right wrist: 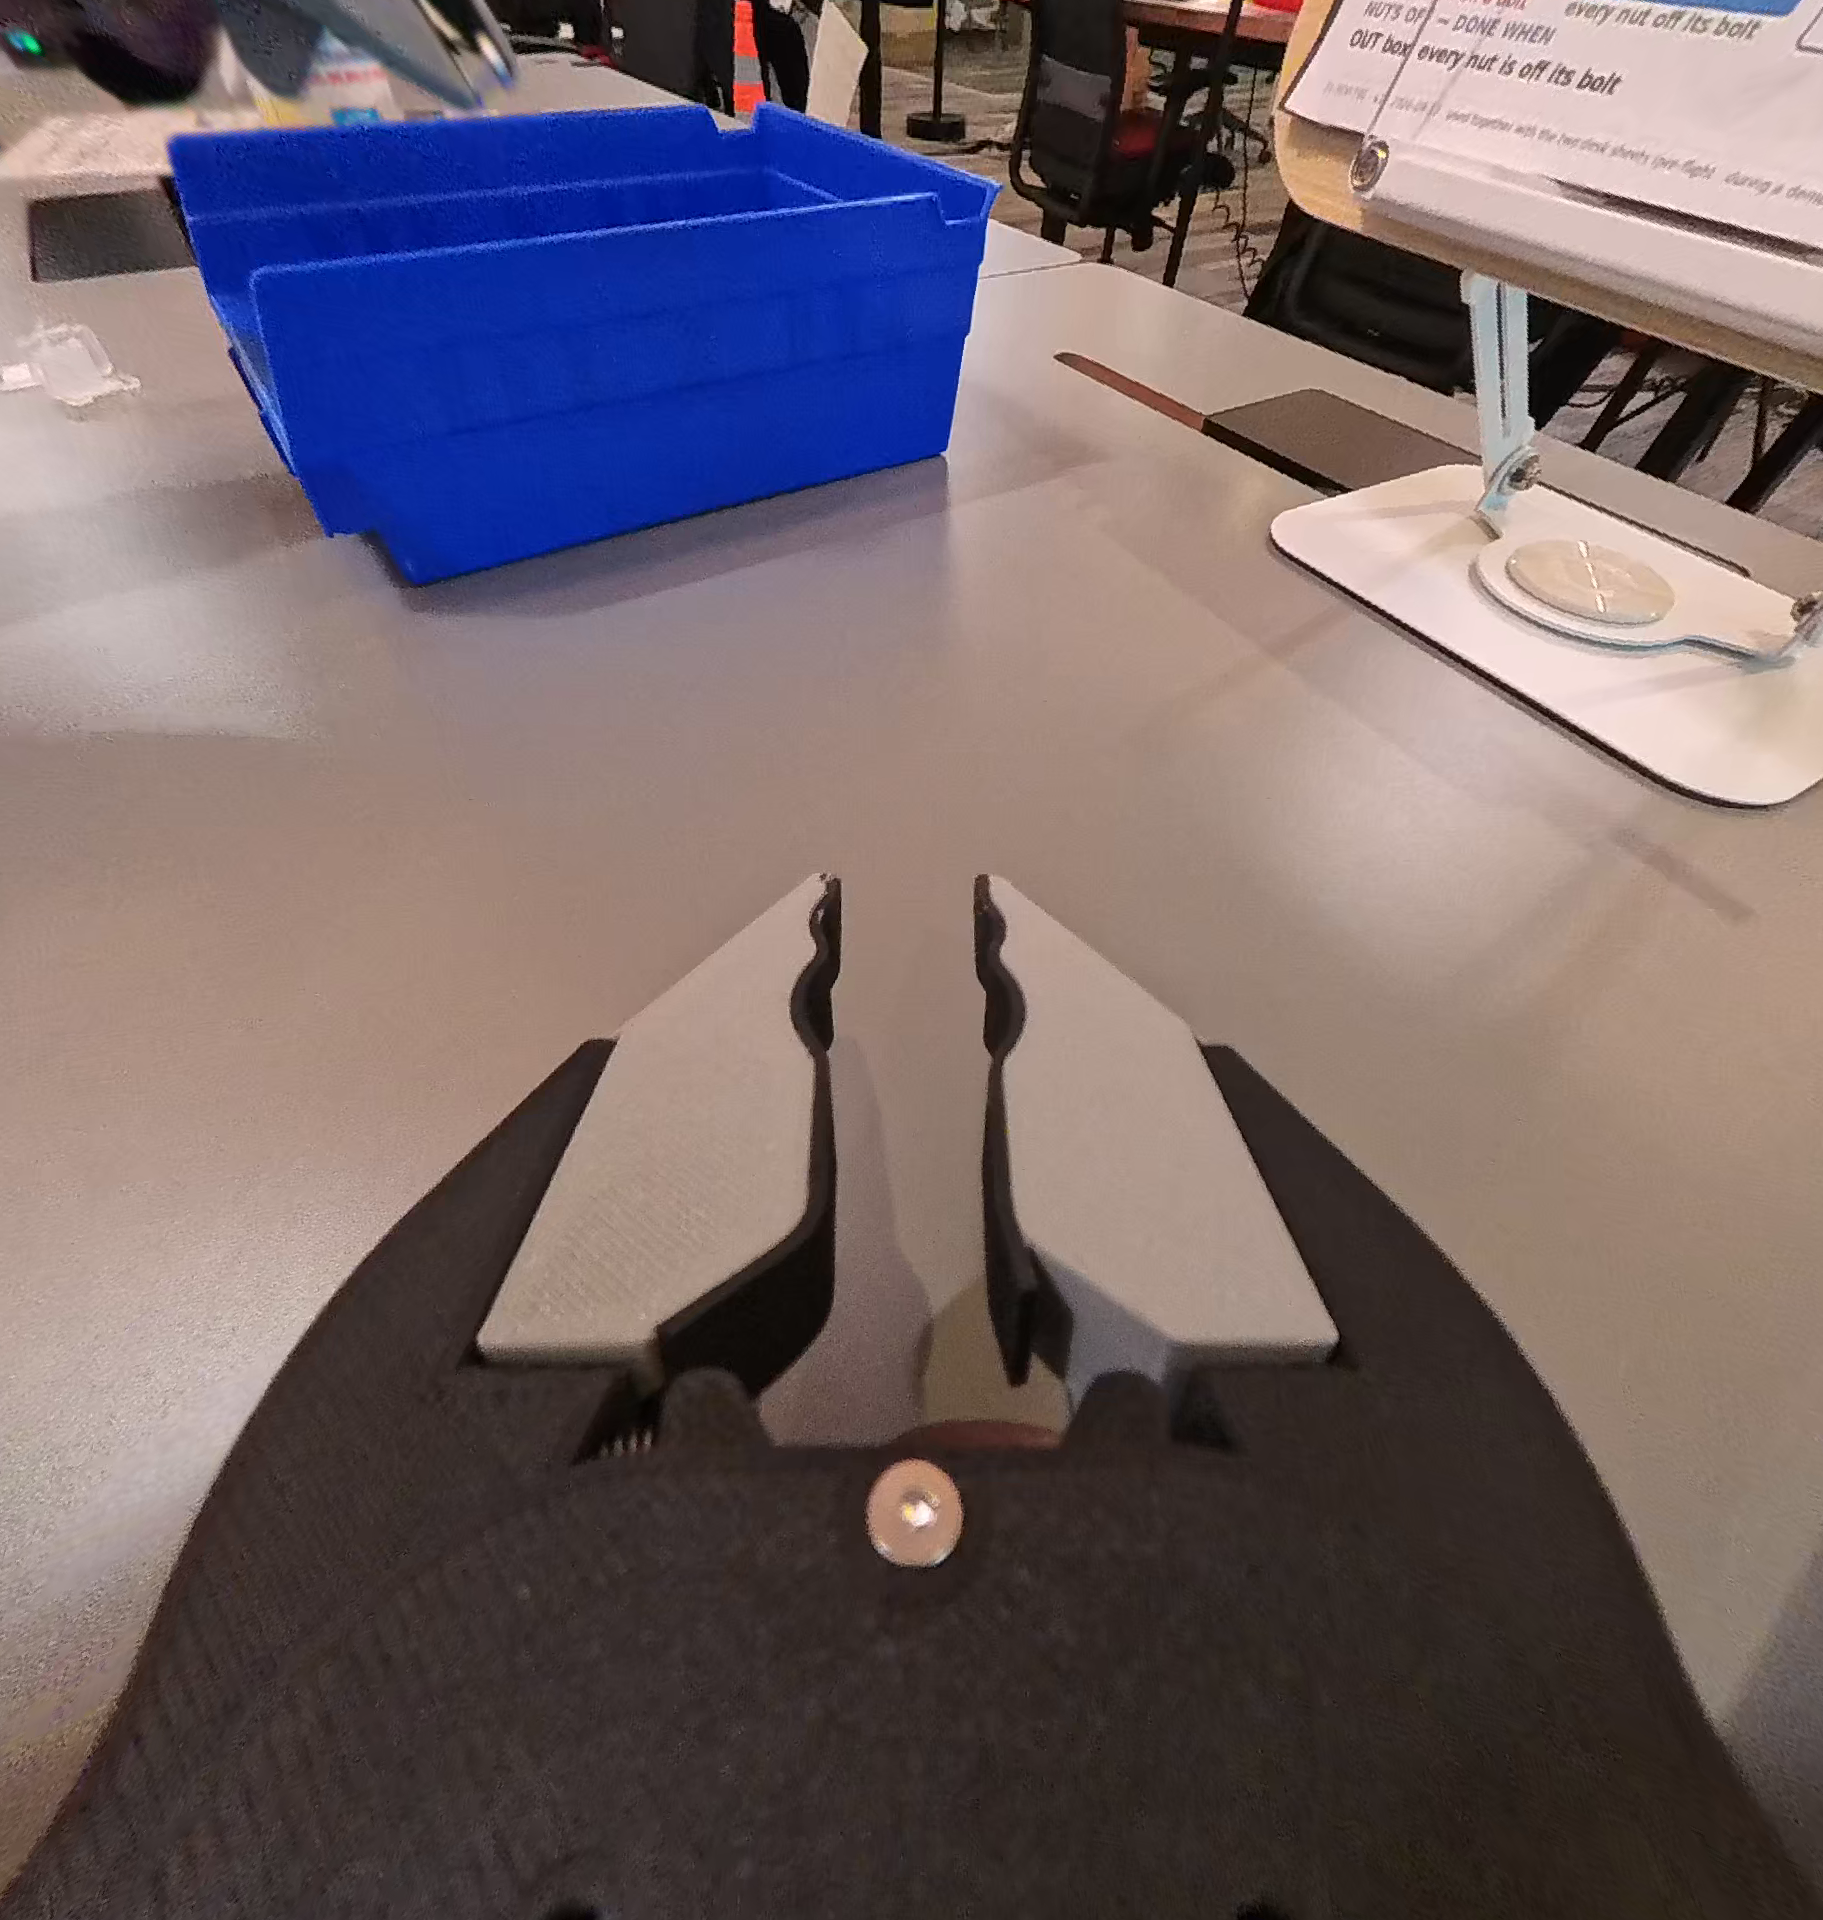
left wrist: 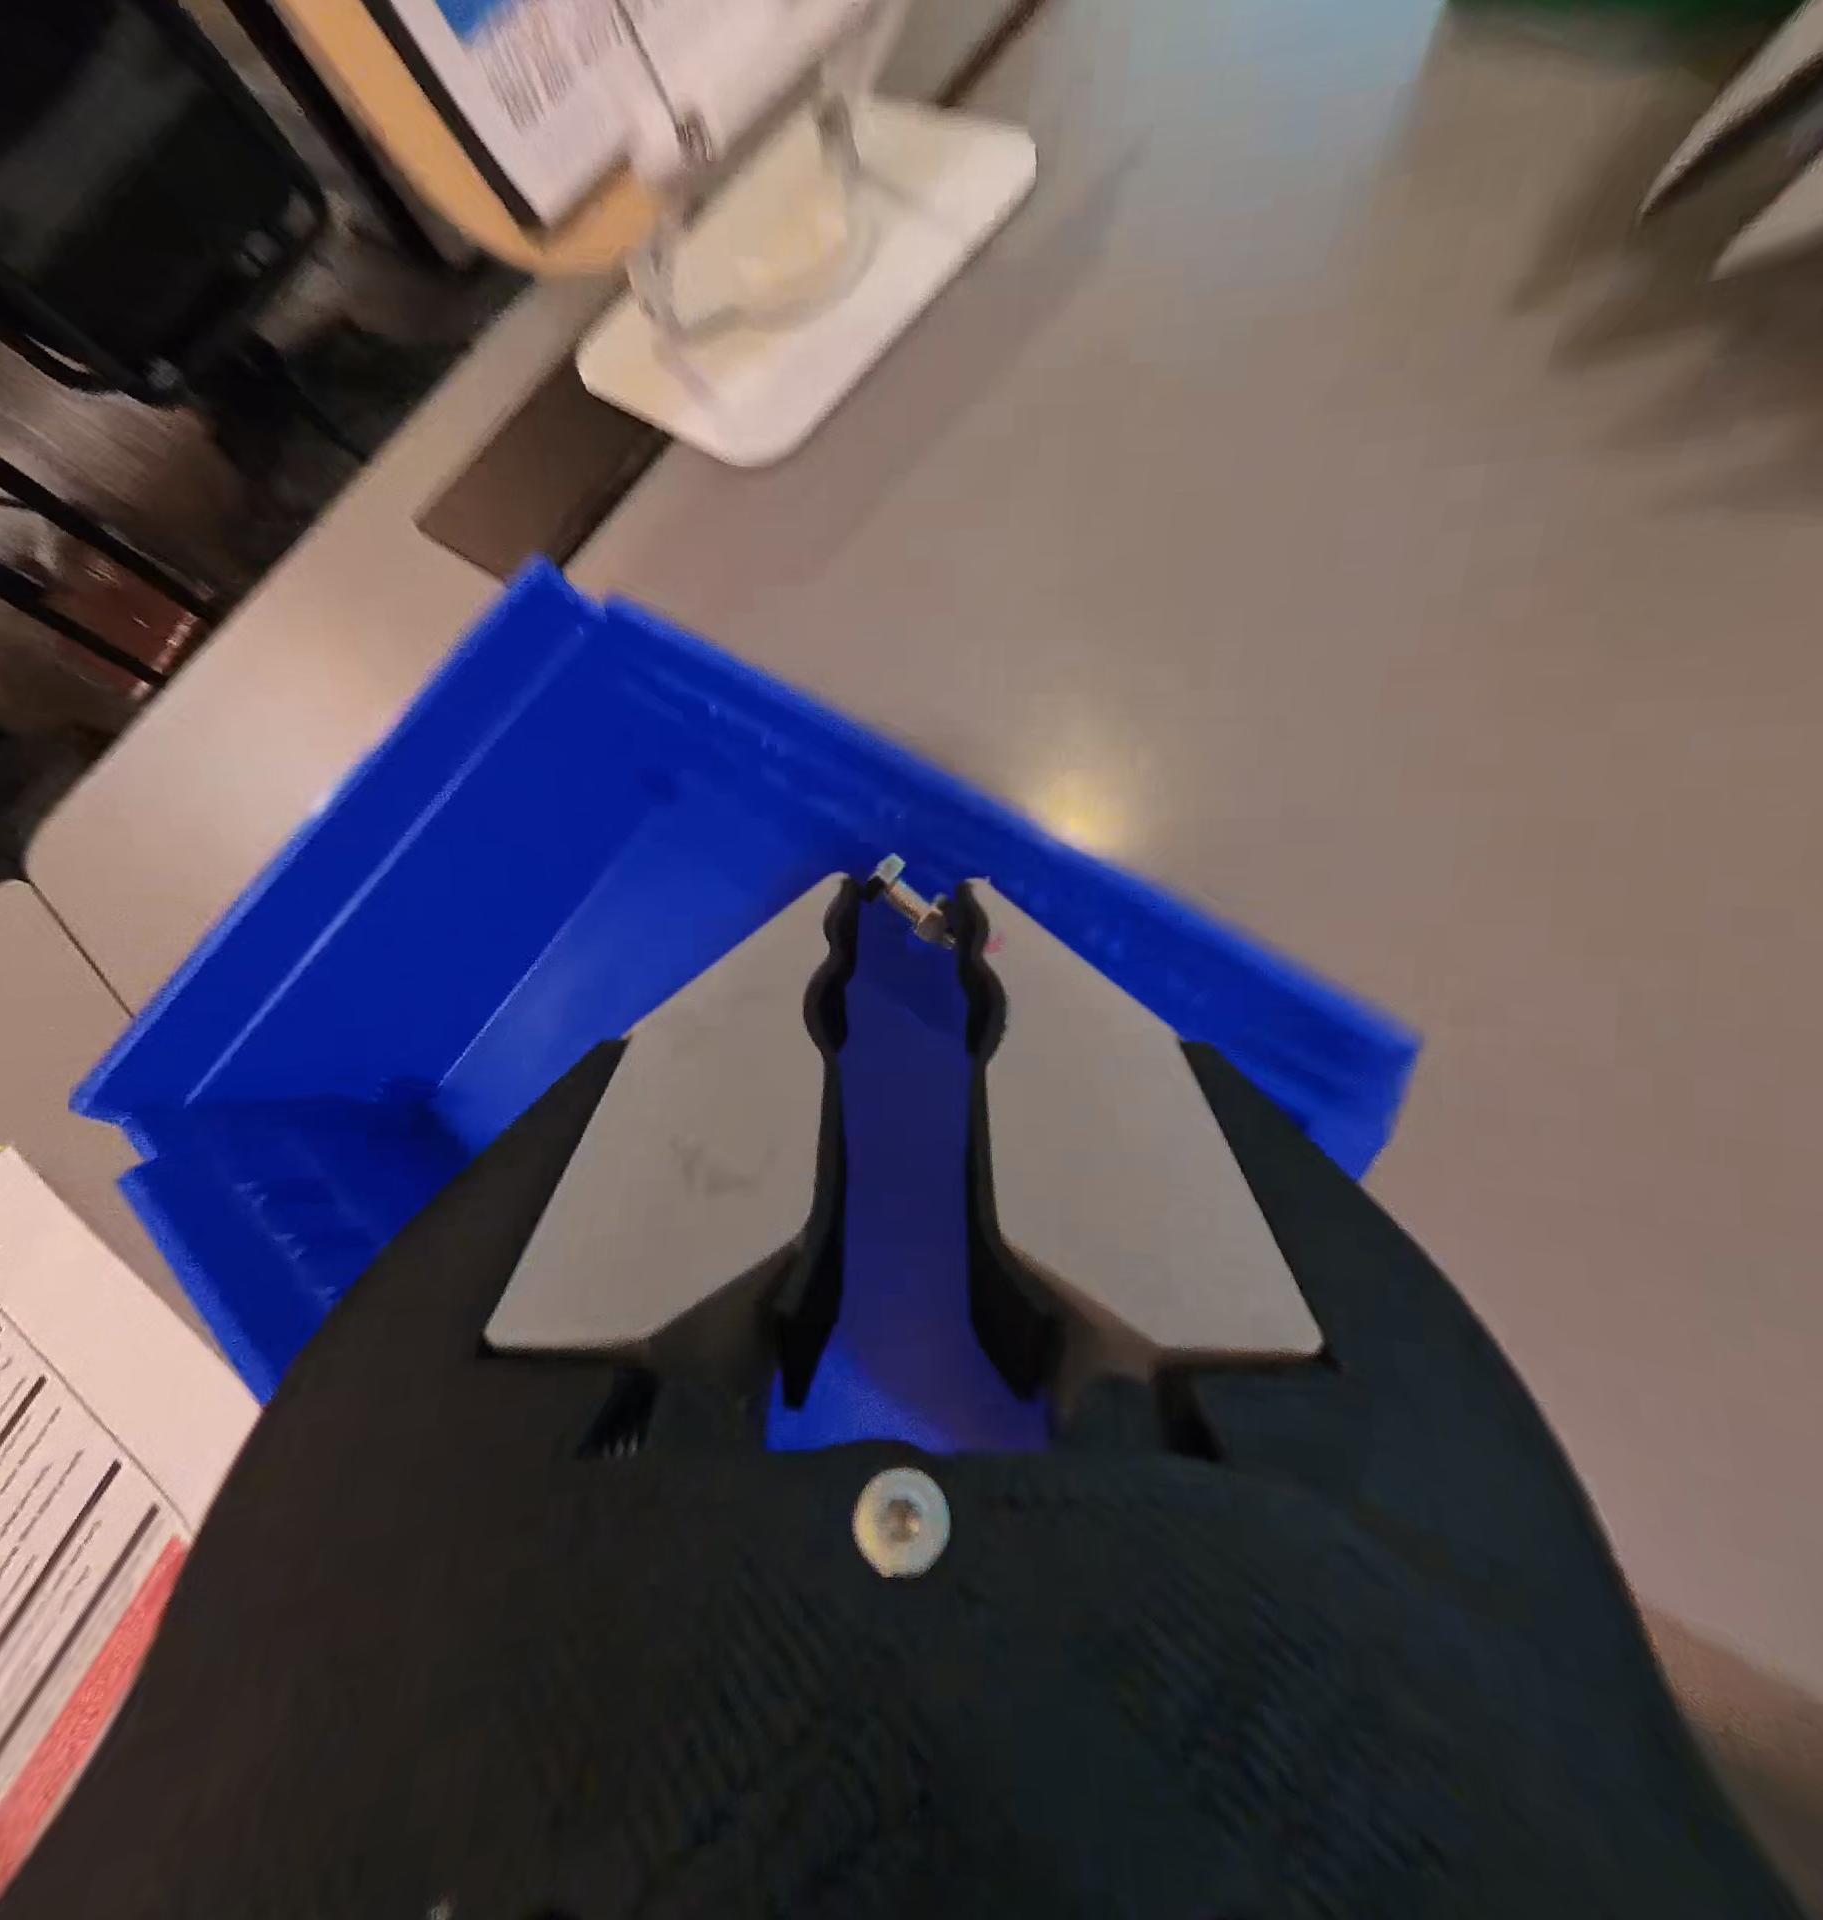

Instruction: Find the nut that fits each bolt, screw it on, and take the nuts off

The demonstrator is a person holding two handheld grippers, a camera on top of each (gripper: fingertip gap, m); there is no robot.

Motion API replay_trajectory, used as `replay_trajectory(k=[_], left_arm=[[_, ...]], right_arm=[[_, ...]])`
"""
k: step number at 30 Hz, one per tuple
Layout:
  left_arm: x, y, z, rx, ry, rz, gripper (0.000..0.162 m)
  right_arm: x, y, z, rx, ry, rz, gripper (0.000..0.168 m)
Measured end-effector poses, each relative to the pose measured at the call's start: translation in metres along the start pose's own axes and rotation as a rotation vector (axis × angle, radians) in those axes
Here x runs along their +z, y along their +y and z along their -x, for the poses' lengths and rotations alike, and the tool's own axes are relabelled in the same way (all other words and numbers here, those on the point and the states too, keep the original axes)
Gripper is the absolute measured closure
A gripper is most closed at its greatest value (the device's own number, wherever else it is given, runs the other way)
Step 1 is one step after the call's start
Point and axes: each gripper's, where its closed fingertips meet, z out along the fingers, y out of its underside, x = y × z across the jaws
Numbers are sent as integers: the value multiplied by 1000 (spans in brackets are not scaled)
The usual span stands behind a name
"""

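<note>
Left gripper [left wrist: 909,904]: hanging over the blue bin [left wrist: 595,831], jaws drawn nearly together on a small silver bolt [left wrist: 912,906] pinched crosswise at the very tips; whether a nut sits on it I cannot tell, the view is blurred.
Bolt position: above the bin's far wall, toward 12 o'clock from the claw's body, clear of the bin floor.
Right gripper [right wrist: 905,894]: low over the bare grey table [right wrist: 1094,831], jaws a narrow gap apart, nothing between them.
Bin, from the right side: the same blue bin [right wrist: 595,343] sits at about 11 o'clock, well apart from the right claw; its inside is hidden from here.
Stand: a white stand [right wrist: 1572,665] carrying a printed sheet at 2 o'clock.
Risk, grip: the bolt is caught only at the tips and slantwise, so I'd expect a jolt to twist it loose.
Risk, landing: if it slips near the wall it could bounce outside the bin and roll across the table.
Risk, handover: the right claw is far off; a hurried meeting could knock the bolt free.
</note>
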Motion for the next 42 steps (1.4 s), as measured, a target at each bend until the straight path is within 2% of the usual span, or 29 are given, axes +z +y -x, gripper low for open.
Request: replay_trajectory(k=[3, 5, 7, 11, 13, 17, 19, 22, 25, 37, 42], left_arm=[[-10, -42, -36, -116, 15, -93, 145], [-4, -77, -80, -211, 138, -230, 146], [14, -103, -135, -292, 338, -344, 146], [84, -112, -203, -395, 541, -370, 146], [117, -108, -215, -452, 596, -332, 146], [149, -121, -220, -533, 697, -320, 145], [164, -115, -220, -470, 646, -255, 145], [186, -89, -224, -350, 556, -105, 145], [190, -79, -232, -347, 582, -59, 147], [192, -79, -211, -244, 374, -112, 141], [194, -80, -204, -192, 304, -128, 137]], right_arm=[[-2, -4, -1, 9, 10, -5, 146], [-5, -8, 1, 12, 7, -21, 146], [-8, -15, 4, 8, -1, -44, 145], [-15, -27, 14, -9, -48, -95, 141], [-18, -29, 15, -4, -60, -108, 140], [-17, -19, -1, 32, -3, -59, 141], [-15, -11, -9, 63, 27, -16, 142], [-10, 0, -11, 107, 18, 46, 142], [-8, 5, -14, 81, 42, 74, 142], [6, 24, -5, -31, 56, 156, 143], [4, 18, -7, -33, 58, 110, 143]])
